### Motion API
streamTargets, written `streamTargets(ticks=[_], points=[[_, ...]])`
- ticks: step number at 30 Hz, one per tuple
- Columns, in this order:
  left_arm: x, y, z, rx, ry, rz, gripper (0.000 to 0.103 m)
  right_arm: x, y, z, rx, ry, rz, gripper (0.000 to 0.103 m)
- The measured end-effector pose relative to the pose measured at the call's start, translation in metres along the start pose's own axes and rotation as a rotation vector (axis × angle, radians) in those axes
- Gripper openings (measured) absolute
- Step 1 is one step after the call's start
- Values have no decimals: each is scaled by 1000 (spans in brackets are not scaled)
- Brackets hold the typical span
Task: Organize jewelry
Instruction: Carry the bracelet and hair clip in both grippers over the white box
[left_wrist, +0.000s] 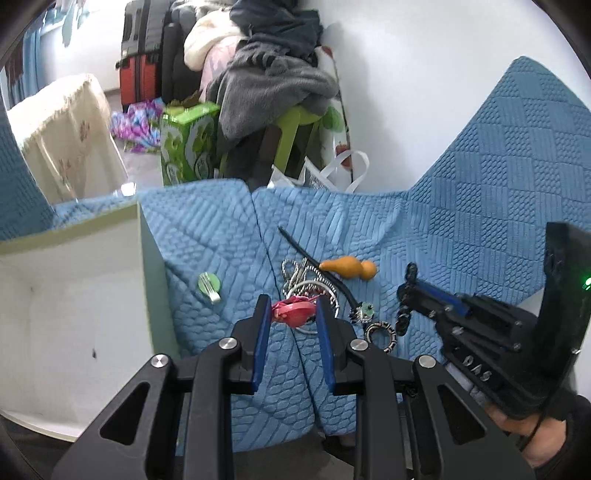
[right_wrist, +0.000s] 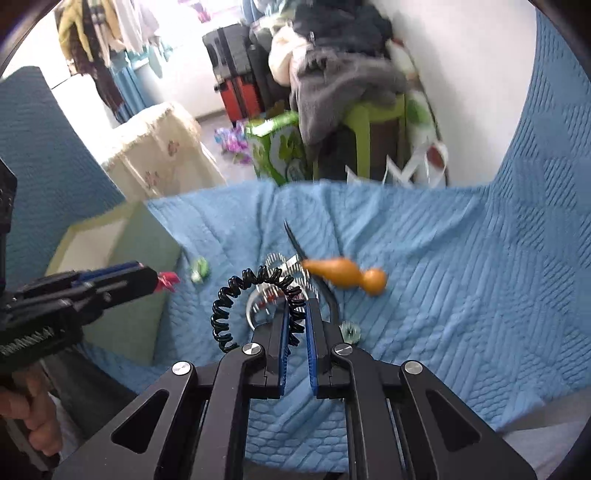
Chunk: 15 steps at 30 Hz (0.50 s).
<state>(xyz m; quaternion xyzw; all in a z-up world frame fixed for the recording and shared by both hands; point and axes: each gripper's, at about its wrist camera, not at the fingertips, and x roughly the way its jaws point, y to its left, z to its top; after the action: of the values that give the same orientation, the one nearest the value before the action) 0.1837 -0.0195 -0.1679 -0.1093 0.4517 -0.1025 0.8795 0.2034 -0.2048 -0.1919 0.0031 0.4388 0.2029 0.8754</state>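
Note:
My left gripper (left_wrist: 291, 314) is shut on a small red hair tie (left_wrist: 291, 312) and holds it above the blue quilted sofa cover (left_wrist: 424, 240). In the right wrist view, the left gripper (right_wrist: 155, 278) hangs by the box with the red tie (right_wrist: 168, 280) at its tip. My right gripper (right_wrist: 297, 310) is shut on a black spiral coil tie (right_wrist: 221, 314), which loops out to its left. Below lie silver chains (left_wrist: 306, 282), an orange gourd charm (left_wrist: 347, 269), a black stick (left_wrist: 310, 254), a patterned ring (left_wrist: 380, 332) and a green round clip (left_wrist: 209, 286).
An open white box with green outer walls (left_wrist: 74, 295) stands at the left on the cover. Past the sofa's far edge are a green stool piled with clothes (left_wrist: 280, 96), a green carton (left_wrist: 188, 144) and suitcases (left_wrist: 144, 55). The sofa back (left_wrist: 517, 155) rises on the right.

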Motion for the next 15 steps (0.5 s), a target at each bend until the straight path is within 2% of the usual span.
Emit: streamTargets(ticks=[8, 15], points=[[-53, 10, 17, -12, -114, -8, 25, -49, 34, 33, -27, -108, 25, 7], [-98, 26, 23, -13, -231, 45, 25, -74, 70, 62, -52, -181, 76, 7]])
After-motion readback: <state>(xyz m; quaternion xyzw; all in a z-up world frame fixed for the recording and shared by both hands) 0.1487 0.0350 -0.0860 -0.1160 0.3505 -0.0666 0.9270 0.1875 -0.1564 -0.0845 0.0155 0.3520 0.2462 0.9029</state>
